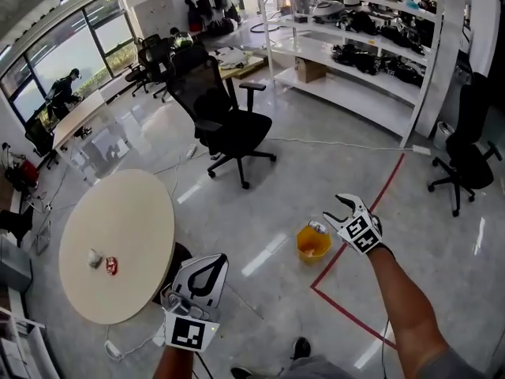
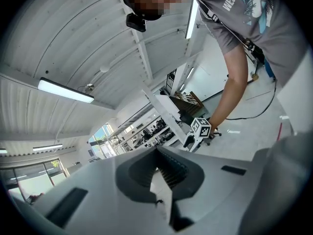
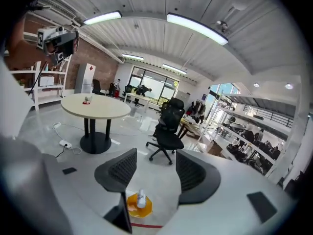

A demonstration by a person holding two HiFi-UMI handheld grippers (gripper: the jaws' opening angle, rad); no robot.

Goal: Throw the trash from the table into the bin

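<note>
While a person bends over a polished office floor, the right gripper (image 1: 334, 210) hangs close by a yellow bin (image 1: 312, 248). Its fingers (image 3: 123, 169) are about half apart and grip nothing. Between them, the right gripper view looks down on the bin and a pale bottle (image 3: 141, 198) inside it. The bottle stands roughly upright, its long axis vertical and its neck pointing up, close to the bin's rim.

The left gripper (image 1: 219, 259), at lower left in the head view beside the round table (image 1: 126, 212), has its fingers drawn together at the tips and holds nothing.

Two pieces of trash lie close together on the table, near its left side in the head view: a small red can (image 1: 111, 266) and a crumpled whitish scrap (image 1: 95, 258). Both are too small to tell which way they point or whether the can stands or lies.

A black office chair (image 1: 229, 129) stands beyond the table and bin, and a red floor line (image 1: 347, 310) turns a corner just by the bin
</note>
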